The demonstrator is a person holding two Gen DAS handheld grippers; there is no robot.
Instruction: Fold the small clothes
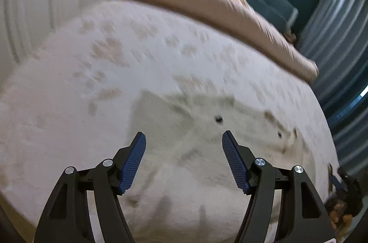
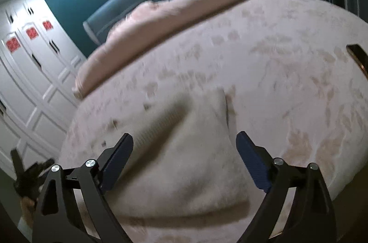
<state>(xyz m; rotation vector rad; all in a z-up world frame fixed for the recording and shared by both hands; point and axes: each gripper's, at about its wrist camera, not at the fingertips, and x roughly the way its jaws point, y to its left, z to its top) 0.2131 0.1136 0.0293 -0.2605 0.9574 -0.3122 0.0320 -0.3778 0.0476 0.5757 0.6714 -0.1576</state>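
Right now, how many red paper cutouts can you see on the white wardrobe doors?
3, all in the right wrist view, in a rising row on the wardrobe doors: lowest and leftmost, middle, highest and rightmost. More may be hidden outside the frame.

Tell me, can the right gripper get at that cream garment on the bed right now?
Probably yes. The right gripper is open and empty, and the cream garment lies on the bed cover directly ahead of its fingers, with nothing between them.

Soft matt cloth garment (image 2: 184, 151) on a patterned fabric bedspread (image 1: 115, 59) (fingers (image 1: 133, 160): ribbed blue rubbery-looking pads).
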